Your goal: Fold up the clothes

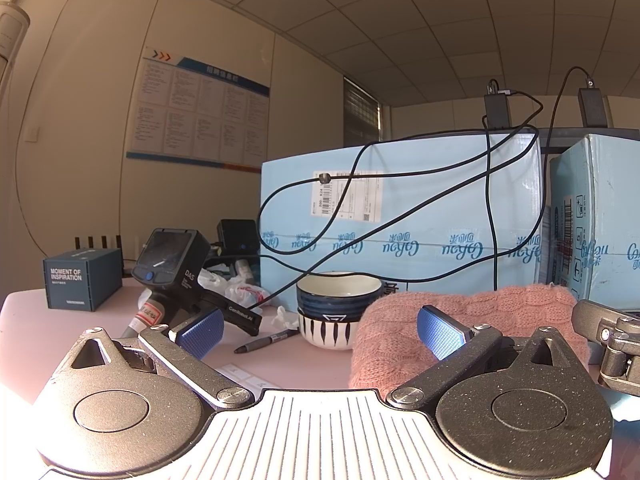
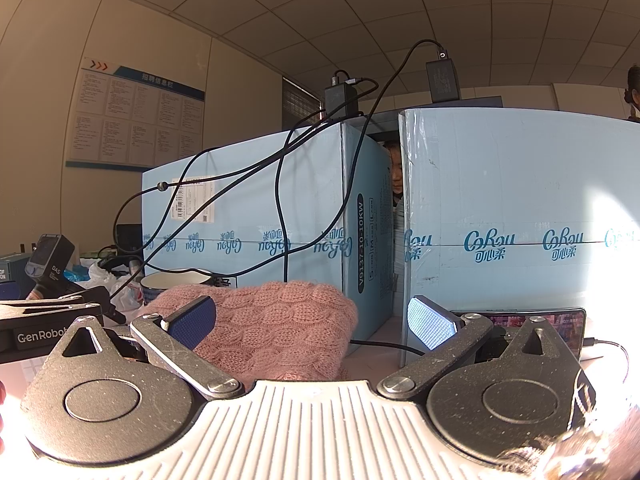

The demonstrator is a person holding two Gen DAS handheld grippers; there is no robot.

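A pink cable-knit garment (image 1: 492,312) lies bunched in a thick folded pile on the pale pink table (image 1: 52,332), in front of the blue cartons. My left gripper (image 1: 320,332) is open, low over the table, and its right finger stands in front of the garment's left part. The same pink garment (image 2: 280,320) fills the middle of the right wrist view. My right gripper (image 2: 312,322) is open too, with the knit lying between and just beyond its fingers; no finger presses on it.
Two stacked bowls (image 1: 338,308) and a black pen (image 1: 266,341) sit left of the garment. A spare handheld gripper (image 1: 176,276) and a dark box (image 1: 82,278) stand at the left. Large blue cartons (image 1: 400,216) with draped black cables wall off the back. A phone (image 2: 536,326) lies at the right.
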